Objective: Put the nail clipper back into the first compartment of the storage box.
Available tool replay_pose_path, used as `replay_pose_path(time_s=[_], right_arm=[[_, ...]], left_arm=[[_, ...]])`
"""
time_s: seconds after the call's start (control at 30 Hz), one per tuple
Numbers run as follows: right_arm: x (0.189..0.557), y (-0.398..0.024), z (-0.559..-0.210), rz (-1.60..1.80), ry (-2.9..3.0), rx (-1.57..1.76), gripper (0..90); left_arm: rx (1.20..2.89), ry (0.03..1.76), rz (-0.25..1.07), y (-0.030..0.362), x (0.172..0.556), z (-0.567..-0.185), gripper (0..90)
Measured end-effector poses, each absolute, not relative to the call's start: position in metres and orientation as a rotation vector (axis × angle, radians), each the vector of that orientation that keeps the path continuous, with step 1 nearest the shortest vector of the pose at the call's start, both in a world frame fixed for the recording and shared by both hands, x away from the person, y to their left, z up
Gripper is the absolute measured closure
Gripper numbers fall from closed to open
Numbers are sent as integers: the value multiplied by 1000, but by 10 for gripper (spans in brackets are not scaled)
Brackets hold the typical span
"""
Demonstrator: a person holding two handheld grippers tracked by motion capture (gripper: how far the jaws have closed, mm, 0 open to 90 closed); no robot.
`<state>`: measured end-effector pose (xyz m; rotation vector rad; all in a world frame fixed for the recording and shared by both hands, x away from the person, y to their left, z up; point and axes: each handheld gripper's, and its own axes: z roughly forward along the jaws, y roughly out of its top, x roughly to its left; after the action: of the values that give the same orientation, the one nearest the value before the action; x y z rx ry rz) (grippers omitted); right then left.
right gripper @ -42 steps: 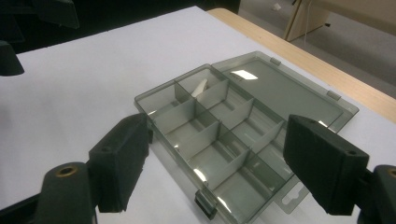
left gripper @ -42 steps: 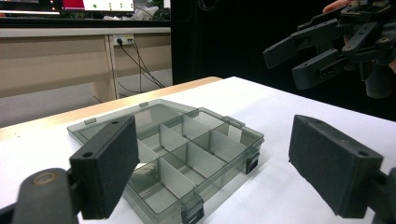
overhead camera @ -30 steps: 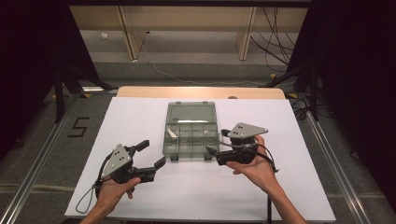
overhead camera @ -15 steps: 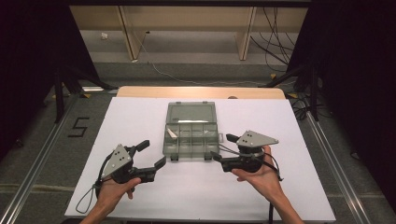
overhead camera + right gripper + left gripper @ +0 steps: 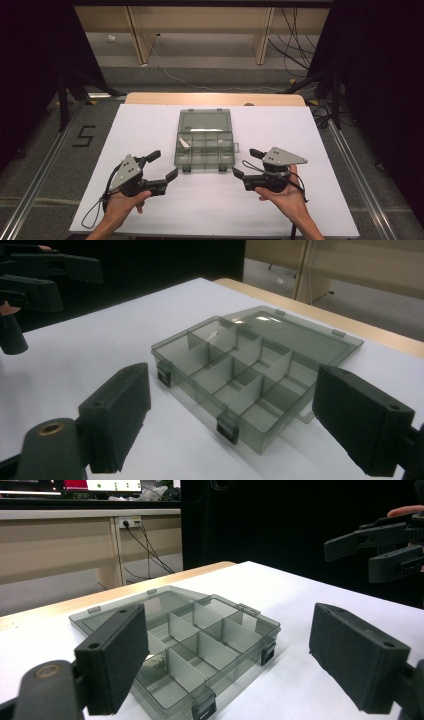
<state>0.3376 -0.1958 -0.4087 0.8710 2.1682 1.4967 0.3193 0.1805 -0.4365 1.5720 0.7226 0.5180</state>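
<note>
Jaws spread, both grippers: left gripper (image 5: 162,166), right gripper (image 5: 246,163) just opening, flanking open compartment box (image 5: 205,141); small pale item inside, perhaps.

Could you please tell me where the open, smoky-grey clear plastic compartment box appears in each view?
High view: compartment box at table centre.
Left gripper view: lower centre, between the jaws.
Right gripper view: centre, lid toward the upper right.
Shared landmark: the box's black front latches.

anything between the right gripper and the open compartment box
Nothing: in the high view, only bare white table separates the right gripper from the open smoky-grey clear plastic compartment box.
</note>
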Motion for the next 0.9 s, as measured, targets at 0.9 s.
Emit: replay_pose_path(time_s=[0.9], right_arm=[[318,-209,-424,1495,2148,888,159]], left_arm=[[1579,707,503,180,318,-437,156]])
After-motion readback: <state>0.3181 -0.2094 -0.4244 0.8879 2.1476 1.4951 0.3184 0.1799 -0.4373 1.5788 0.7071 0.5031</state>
